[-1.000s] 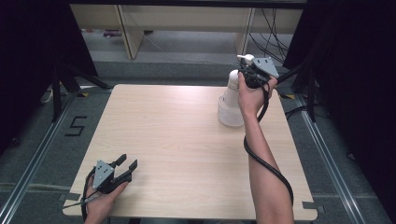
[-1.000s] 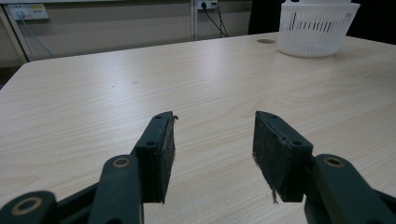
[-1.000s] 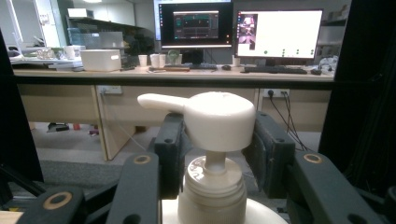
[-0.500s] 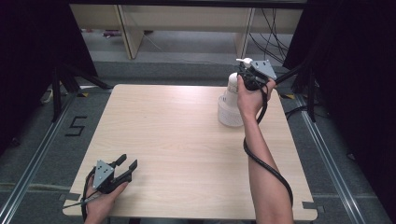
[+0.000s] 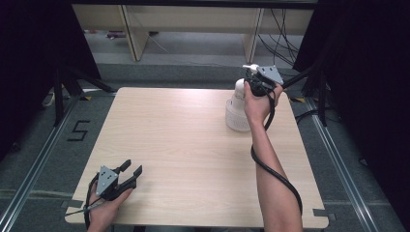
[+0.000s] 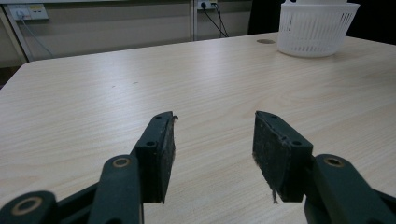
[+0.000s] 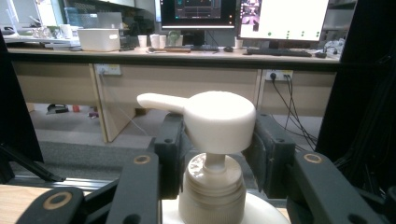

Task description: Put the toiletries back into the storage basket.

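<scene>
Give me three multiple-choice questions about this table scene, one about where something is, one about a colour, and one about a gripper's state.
1. Where does the white basket stand?
A. far right part of the table
B. near left corner
C. on the floor

2. What colour is the pump bottle?
A. blue
B. white
C. red

3. How are the left gripper jaws?
A. shut on a cloth
B. shut on the bottle
C. open, nothing between

Answers: 1 A, the high view shows it there. 2 B, pump head and neck are white. 3 C, bare table shows between the pads.
</scene>
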Tool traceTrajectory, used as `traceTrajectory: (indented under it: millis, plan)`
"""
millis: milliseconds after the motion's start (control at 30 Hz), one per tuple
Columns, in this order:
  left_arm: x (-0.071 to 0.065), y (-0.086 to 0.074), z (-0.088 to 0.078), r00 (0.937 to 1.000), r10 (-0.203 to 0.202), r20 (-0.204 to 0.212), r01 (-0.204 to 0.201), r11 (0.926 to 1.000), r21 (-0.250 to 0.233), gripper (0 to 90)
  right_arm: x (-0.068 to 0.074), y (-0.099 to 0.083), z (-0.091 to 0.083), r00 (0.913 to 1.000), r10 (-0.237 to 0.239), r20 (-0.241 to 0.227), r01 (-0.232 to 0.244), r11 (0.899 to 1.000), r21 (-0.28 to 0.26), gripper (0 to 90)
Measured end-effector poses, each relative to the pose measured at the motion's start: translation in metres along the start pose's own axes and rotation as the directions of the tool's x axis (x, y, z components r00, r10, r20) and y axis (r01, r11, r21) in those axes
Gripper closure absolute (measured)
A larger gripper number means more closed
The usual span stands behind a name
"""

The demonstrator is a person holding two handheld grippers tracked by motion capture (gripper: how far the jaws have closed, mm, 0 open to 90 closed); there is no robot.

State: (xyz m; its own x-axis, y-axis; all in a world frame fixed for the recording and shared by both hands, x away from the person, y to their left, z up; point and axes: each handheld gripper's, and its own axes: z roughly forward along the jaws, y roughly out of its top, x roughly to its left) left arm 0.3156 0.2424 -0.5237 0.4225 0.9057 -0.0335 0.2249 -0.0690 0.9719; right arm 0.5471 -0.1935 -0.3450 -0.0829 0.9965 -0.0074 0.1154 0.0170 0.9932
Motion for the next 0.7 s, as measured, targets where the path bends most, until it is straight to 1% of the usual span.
traceTrajectory:
  millis: [133,167,267,300,367,400,467,567,600,633,700]
  plan:
    - [0.0,0.0,0.0,1.0,0.0,0.001,0.0,1.0,0.0,47.8,0.0,-0.002,0.001,1.0,-0.005,-0.001,0.005,1.0,0.002,60.0]
    - [0.0,0.0,0.0,1.0,0.0,0.0,0.0,1.0,-0.001,47.8,0.001,-0.003,0.001,0.9999,0.01,-0.003,-0.01,1.0,0.014,60.0]
    - [0.0,0.0,0.0,1.0,0.0,0.0,0.0,1.0,0.001,47.8,0.001,-0.006,0.002,1.0,0.008,0.0,-0.008,1.0,0.018,60.0]
    - [0.0,0.0,0.0,1.0,-0.001,0.0,0.001,1.0,0.001,47.9,0.001,-0.007,0.002,1.0,0.001,-0.001,-0.001,1.0,0.014,60.0]
    - [0.0,0.0,0.0,1.0,0.002,0.001,-0.002,1.0,0.001,47.9,0.001,-0.009,0.002,1.0,0.007,-0.001,-0.007,1.0,0.025,60.0]
    - [0.0,0.0,0.0,1.0,0.001,0.001,-0.001,1.0,0.001,47.9,0.0,-0.01,0.003,1.0,-0.004,-0.002,0.004,1.0,0.024,60.0]
    - [0.0,0.0,0.0,1.0,0.0,0.0,0.0,1.0,0.001,47.8,0.001,-0.012,0.004,0.9999,0.014,0.002,-0.014,0.999,0.032,60.0]
    - [0.0,0.0,0.0,1.0,0.0,0.001,0.0,1.0,0.0,47.8,0.001,-0.014,0.005,1.0,0.002,-0.002,-0.002,0.999,0.039,60.0]
    - [0.0,0.0,0.0,1.0,0.0,0.001,0.0,1.0,0.0,47.8,0.002,-0.014,0.005,0.9998,0.017,-0.005,-0.016,0.999,0.045,60.0]
    - [0.0,0.0,0.0,1.0,-0.001,0.001,0.001,1.0,0.0,47.8,0.001,-0.015,0.005,1.0,0.001,-0.003,-0.001,0.999,0.042,60.0]
    - [0.0,0.0,0.0,1.0,-0.001,0.001,0.001,1.0,0.0,47.8,0.002,-0.016,0.006,1.0,0.006,-0.003,-0.006,0.999,0.044,60.0]
